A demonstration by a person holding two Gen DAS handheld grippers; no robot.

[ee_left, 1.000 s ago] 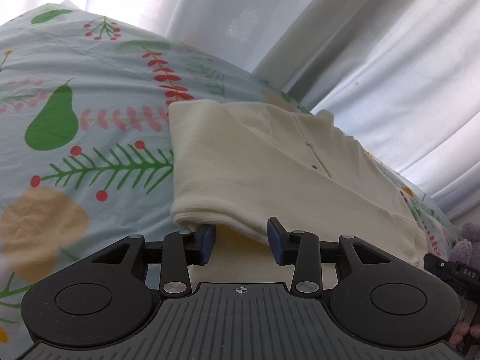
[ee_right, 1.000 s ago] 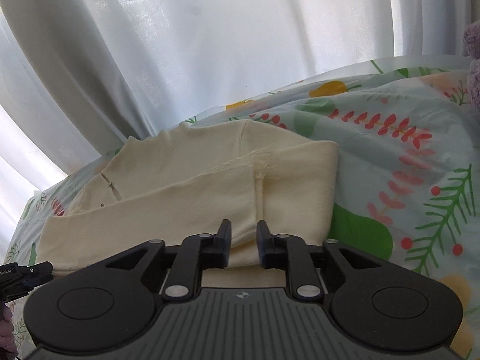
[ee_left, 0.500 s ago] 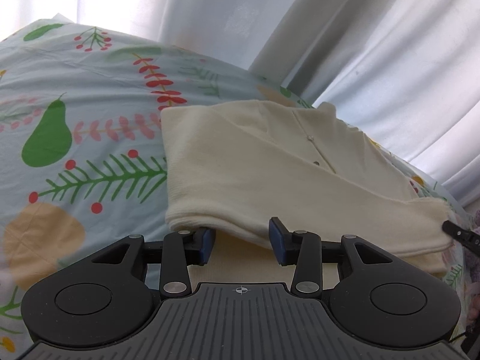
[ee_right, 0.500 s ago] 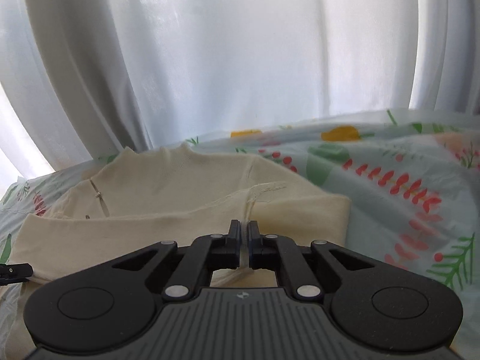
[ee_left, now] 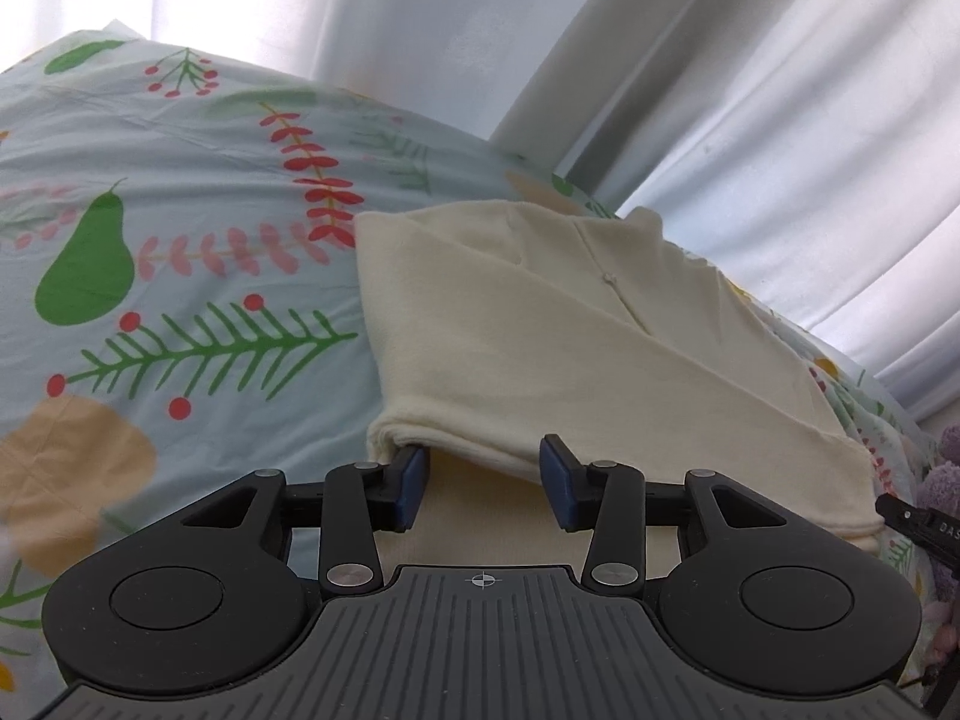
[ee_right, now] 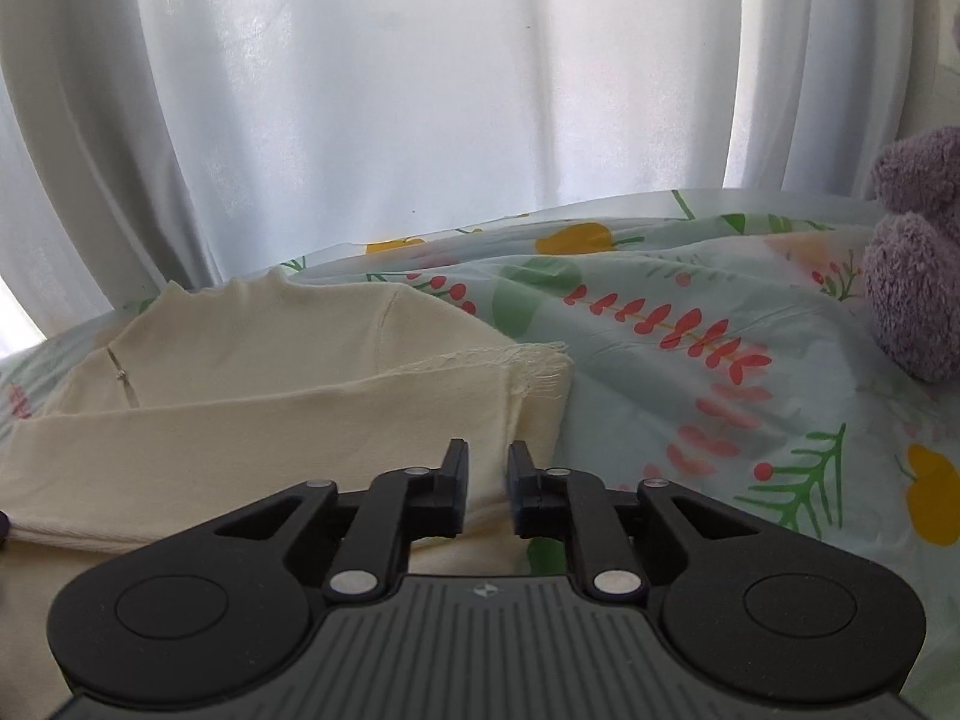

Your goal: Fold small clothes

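Observation:
A small cream garment (ee_left: pixel 558 348) lies on the patterned bedsheet (ee_left: pixel 150 240), its sleeve folded diagonally across the front. My left gripper (ee_left: pixel 483 480) is open at the garment's near left corner, and its left fingertip (ee_left: pixel 411 483) is tucked under the folded edge. In the right wrist view the same garment (ee_right: pixel 270 420) lies left of centre, with a frayed cuff edge at its right corner. My right gripper (ee_right: pixel 486 486) is open a little, with nothing between the fingers, just above the garment's near right edge.
White curtains (ee_right: pixel 420 90) hang close behind the bed. A purple plush toy (ee_right: pixel 918 252) sits at the right on the sheet; it also shows in the left wrist view (ee_left: pixel 945 468). The right gripper's tip (ee_left: pixel 912 519) shows at that view's right edge.
My right gripper, shut on the sleeve cuff half a second ago, has opened and let the fabric go; the sleeve now lies flat. My left gripper stays open at the same corner.

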